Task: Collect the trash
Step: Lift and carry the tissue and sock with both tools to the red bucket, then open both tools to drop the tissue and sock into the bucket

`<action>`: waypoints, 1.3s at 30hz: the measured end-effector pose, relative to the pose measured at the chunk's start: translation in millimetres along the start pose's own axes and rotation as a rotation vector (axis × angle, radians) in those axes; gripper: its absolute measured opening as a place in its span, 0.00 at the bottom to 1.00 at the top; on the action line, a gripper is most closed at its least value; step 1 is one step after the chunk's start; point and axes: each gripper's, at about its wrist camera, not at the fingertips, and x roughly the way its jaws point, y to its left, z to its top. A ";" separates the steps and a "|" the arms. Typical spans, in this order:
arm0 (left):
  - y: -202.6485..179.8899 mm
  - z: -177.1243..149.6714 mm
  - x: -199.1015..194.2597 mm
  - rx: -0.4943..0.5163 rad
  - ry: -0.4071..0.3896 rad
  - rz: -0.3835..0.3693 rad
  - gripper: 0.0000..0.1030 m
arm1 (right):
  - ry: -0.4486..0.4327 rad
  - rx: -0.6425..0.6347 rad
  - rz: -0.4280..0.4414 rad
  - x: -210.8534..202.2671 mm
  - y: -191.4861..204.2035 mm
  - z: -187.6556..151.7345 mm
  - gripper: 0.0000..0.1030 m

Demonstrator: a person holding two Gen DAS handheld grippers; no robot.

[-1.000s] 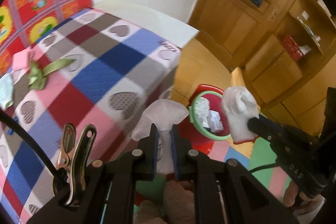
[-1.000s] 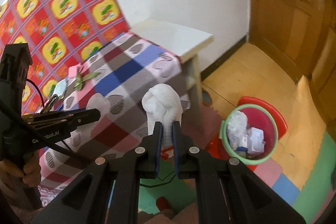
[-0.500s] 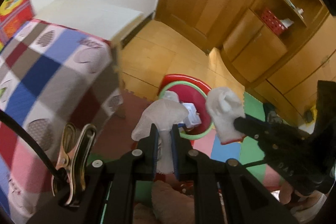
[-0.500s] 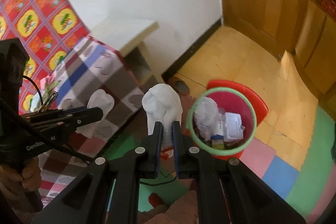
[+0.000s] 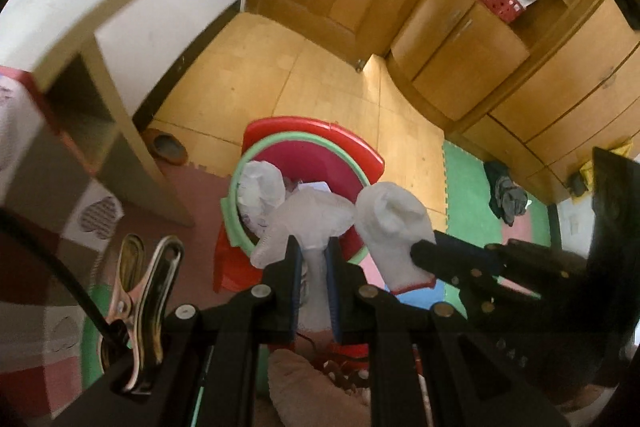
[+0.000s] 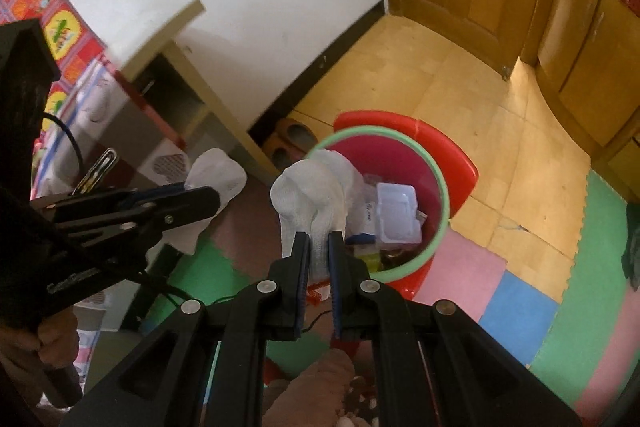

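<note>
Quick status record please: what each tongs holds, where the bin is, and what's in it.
left tongs: shut on a white glove
right tongs: shut on a white cloth wad
bin: red, green rim, on the floor ahead of and below both tongs
bin contents: clear plastic tray, white wad, other scraps
release: not yet, both items still clamped

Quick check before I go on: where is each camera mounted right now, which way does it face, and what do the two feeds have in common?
Left wrist: sits on the left gripper, looks down at the bin; shows its fingers shut on a white glove, the right gripper beside it.
Right wrist: sits on the right gripper, looks down at the bin; shows its fingers shut on a white glove, the left gripper, a hand.
Shared: bin, gloves, both grippers, foam mats.
</note>
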 end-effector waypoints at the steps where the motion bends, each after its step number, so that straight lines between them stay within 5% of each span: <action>1: -2.0 2.3 11.4 -0.005 0.013 0.003 0.11 | 0.002 0.005 -0.003 4.8 -4.4 -1.2 0.10; 16: -5.0 5.8 141.3 -0.015 0.162 -0.046 0.11 | 0.044 0.105 -0.075 67.4 -60.6 -9.5 0.10; 28: -11.5 0.6 199.3 -0.009 0.236 -0.062 0.12 | 0.089 0.115 -0.083 96.1 -80.5 -12.0 0.10; 39: -5.5 -1.0 219.9 -0.040 0.302 -0.037 0.33 | 0.106 0.123 -0.084 111.8 -89.6 -10.8 0.10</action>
